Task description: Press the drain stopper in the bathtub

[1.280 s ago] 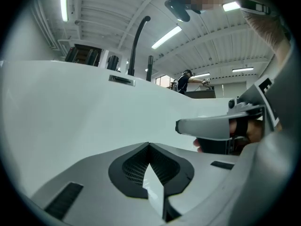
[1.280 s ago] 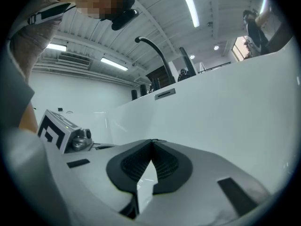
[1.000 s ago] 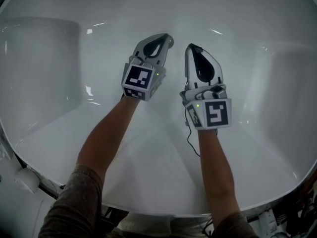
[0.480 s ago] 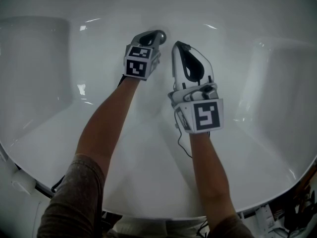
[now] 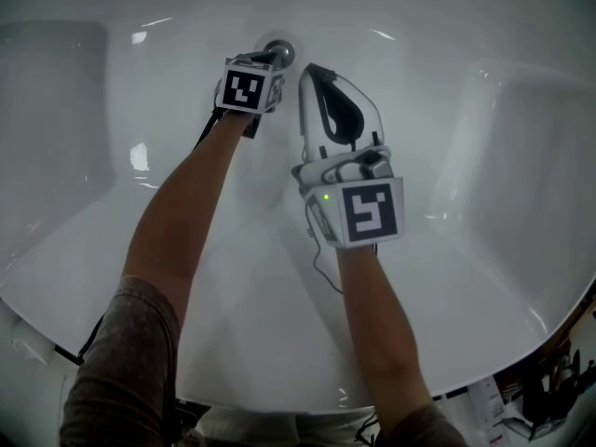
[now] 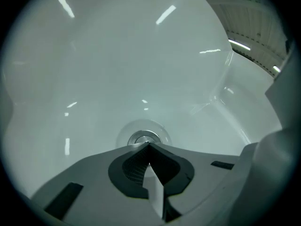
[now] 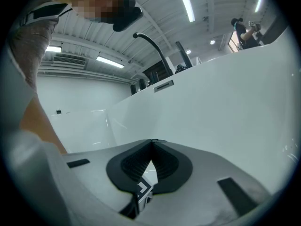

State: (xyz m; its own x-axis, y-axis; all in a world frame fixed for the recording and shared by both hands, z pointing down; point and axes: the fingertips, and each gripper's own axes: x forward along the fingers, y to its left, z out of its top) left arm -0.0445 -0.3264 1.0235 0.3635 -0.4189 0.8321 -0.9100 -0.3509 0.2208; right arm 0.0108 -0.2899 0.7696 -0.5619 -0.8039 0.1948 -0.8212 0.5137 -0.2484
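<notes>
Your left hand-held gripper [image 5: 268,60], clenched empty, is nearer: the drain stopper [image 5: 280,52] lies just ahead of its tips. Your right hand-held gripper [image 5: 311,70] is clenched empty too.

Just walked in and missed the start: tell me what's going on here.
A person reaches into a white bathtub with a gripper in each hand. The left gripper, jaws shut, has its tip at the chrome drain stopper; whether it presses yet is unclear. The right gripper, shut and empty, hangs beside it.
</notes>
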